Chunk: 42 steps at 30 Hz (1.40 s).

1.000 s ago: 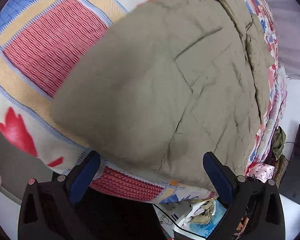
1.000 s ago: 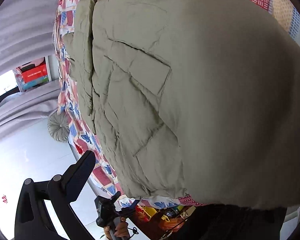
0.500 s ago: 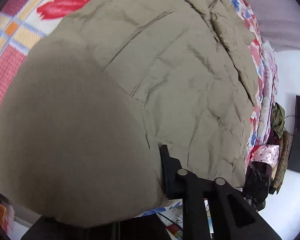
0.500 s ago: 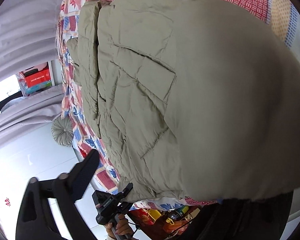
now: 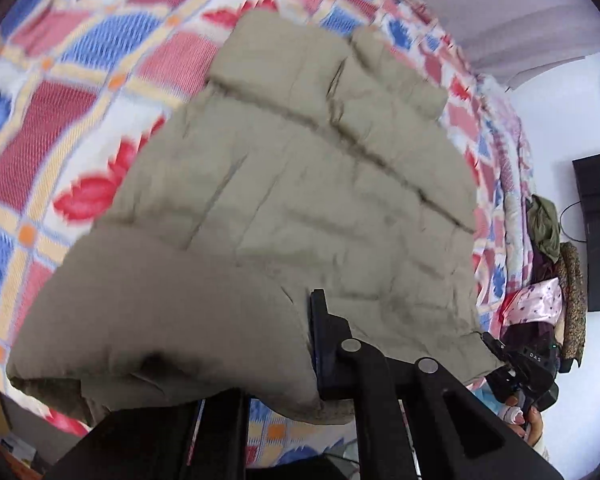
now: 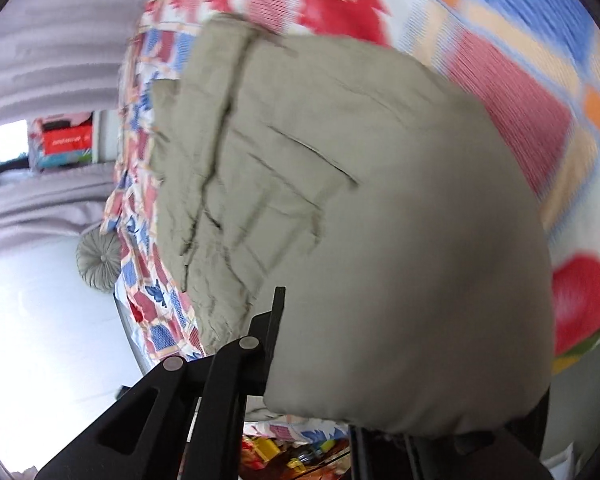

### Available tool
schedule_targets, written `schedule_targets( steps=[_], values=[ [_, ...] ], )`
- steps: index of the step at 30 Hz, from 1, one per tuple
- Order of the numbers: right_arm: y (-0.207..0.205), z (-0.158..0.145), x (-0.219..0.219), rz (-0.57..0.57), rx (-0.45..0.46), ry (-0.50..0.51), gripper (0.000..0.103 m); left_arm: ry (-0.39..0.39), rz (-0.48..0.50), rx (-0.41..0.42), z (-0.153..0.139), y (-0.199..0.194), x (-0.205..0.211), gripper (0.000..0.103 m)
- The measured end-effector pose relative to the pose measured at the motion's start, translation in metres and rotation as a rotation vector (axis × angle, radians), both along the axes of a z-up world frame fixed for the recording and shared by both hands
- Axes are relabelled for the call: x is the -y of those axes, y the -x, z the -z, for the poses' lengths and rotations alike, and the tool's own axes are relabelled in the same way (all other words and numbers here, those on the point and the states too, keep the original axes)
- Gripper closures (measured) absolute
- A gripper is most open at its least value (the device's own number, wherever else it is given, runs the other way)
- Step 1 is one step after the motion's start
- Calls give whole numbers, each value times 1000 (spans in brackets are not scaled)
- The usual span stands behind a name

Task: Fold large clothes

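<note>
A khaki quilted jacket (image 5: pixel 300 200) lies spread on a bed with a red, blue and white patterned bedspread (image 5: pixel 60 120). My left gripper (image 5: pixel 310 332) has its jaws closing on the jacket's near hem. Fabric is pinched between them, and one finger is hidden under the cloth. In the right wrist view the jacket (image 6: pixel 360 200) bulges over my right gripper (image 6: pixel 284 320), whose jaws are likewise closing on the hem with one finger covered. The left wrist view also shows the right gripper (image 5: pixel 494 344), held by a hand (image 5: pixel 534 420) at the hem's far corner.
The bedspread (image 6: pixel 520 100) extends beyond the jacket. A black screen (image 5: pixel 596 232) and a heap of clothes (image 5: pixel 548 280) stand past the bed's right side. A round grey cushion (image 6: pixel 100 258), grey curtains (image 6: pixel 40 40), white floor (image 6: pixel 40 340) and clutter (image 6: pixel 284 452) lie around the bed.
Both grippers went from open over the jacket's near edge to clamped on its hem. Both have risen, lifting the hem, and more of the bedspread shows around the jacket.
</note>
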State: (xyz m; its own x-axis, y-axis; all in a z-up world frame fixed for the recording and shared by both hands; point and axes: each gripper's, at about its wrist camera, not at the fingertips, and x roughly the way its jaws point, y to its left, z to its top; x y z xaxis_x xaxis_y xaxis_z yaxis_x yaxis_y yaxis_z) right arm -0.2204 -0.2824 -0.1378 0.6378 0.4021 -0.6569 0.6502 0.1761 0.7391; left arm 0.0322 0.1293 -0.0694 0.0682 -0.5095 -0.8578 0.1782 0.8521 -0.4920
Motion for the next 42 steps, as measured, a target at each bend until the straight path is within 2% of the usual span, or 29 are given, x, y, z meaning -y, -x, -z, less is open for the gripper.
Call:
schedule_targets(
  steps=[9, 13, 16, 19, 24, 28, 32, 36, 39, 41, 42],
  values=[
    [-96, -97, 40, -138, 151, 296, 95, 52, 26, 243, -75, -81, 42, 93],
    [-148, -122, 63, -185, 180, 386, 95, 35, 45, 325, -95, -125, 66, 93],
    [-190, -131, 72, -208, 169, 445, 96, -1, 42, 352, -96, -156, 87, 93],
    [-230, -127, 83, -230, 132, 498, 96, -51, 33, 376, -82, -192, 107, 93],
    [-288, -103, 97, -233, 117, 528, 96, -118, -6, 358, -37, -237, 129, 93],
    [-321, -73, 101, -261, 74, 551, 96, -165, -41, 321, 2, -260, 139, 93],
    [-342, -49, 103, -285, 42, 578, 95, -184, -78, 305, 27, -274, 145, 92],
    [-353, -29, 108, -259, 25, 543, 95, -220, -110, 293, 33, -278, 149, 92],
    [-348, -31, 108, -230, 37, 532, 93, -250, -81, 316, 21, -274, 152, 92],
    [-348, -38, 107, -247, 45, 540, 88, -243, -55, 333, 10, -270, 152, 91],
    [-348, -43, 107, -257, 50, 543, 80, -235, -41, 340, 5, -268, 151, 82]
  ],
)
